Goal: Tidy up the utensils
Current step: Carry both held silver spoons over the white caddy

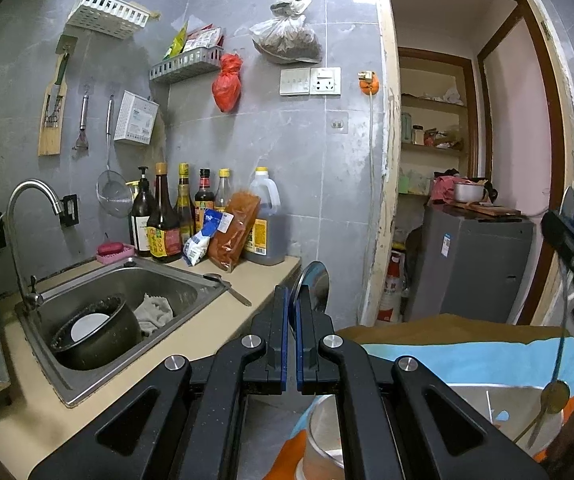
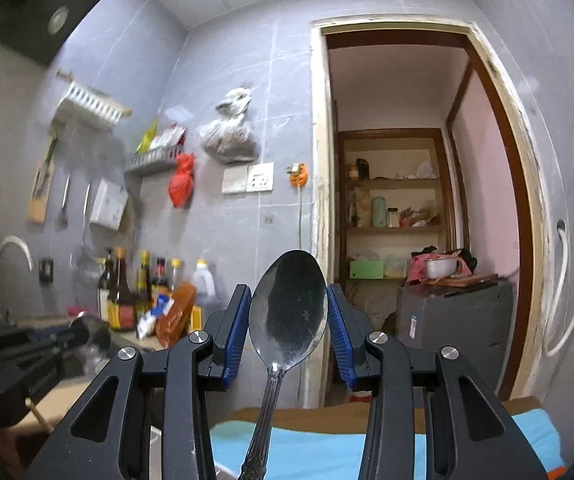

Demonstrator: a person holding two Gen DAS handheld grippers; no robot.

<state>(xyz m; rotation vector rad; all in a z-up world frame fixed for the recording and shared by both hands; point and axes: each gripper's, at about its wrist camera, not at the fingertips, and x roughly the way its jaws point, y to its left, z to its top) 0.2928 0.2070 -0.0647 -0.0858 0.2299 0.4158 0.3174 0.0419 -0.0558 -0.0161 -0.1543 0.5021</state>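
We have a spoon (image 2: 289, 304) in the right gripper (image 2: 289, 320), bowl up and facing the camera, its blue fingers (image 2: 236, 320) pressed to either edge of the bowl. The patterned handle runs down between the arms and out of the bottom of the view. Behind it we see a doorway with shelves and a grey cabinet (image 2: 453, 312).

Our left gripper (image 1: 291, 316) has its fingers (image 1: 285, 316) shut on a thin metal piece (image 1: 311, 284) that stands edge-on between them – a round, shiny blade or bowl, and we cannot tell which utensil it belongs to. It pokes up above the fingertips, over the edge of the worktop (image 1: 191, 332).

To the left of that gripper lies the sink (image 1: 127, 300), with a dark pot (image 1: 95, 332) and a cloth (image 1: 153, 312) in it. Another spoon (image 1: 227, 288) rests on the sink's rim, by the bottles (image 1: 183, 216) at the wall. Below and right of the left gripper sits a metal basin (image 1: 487, 404) on a blue cloth (image 1: 447, 360) – a wooden ladle (image 1: 551, 400) leans in it.
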